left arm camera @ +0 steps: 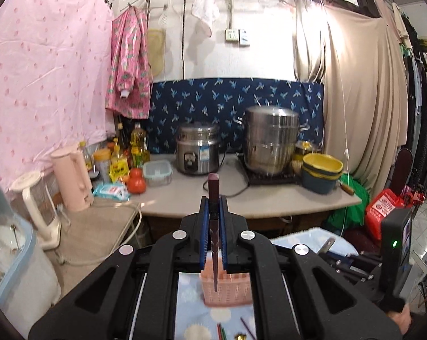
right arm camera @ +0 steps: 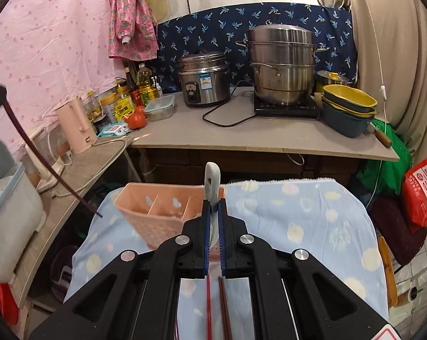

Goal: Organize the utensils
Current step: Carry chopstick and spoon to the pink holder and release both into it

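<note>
Left gripper (left arm camera: 214, 215) clenches a chopstick (left arm camera: 213, 198) above the basket (left arm camera: 227, 291); right gripper (right arm camera: 213, 215) clenches a spoon (right arm camera: 212, 181) beside it; either could slip or miss its compartment.

The left gripper (left arm camera: 214, 206) has its pads clamped on a chopstick (left arm camera: 214, 198), while the right gripper (right arm camera: 213, 206) pinches a spoon handle (right arm camera: 212, 181) between its fingertips.

Blue cloth-covered table (right arm camera: 312, 226), pink basket (right arm camera: 156, 212), chopsticks (right arm camera: 223, 306) on it
</note>
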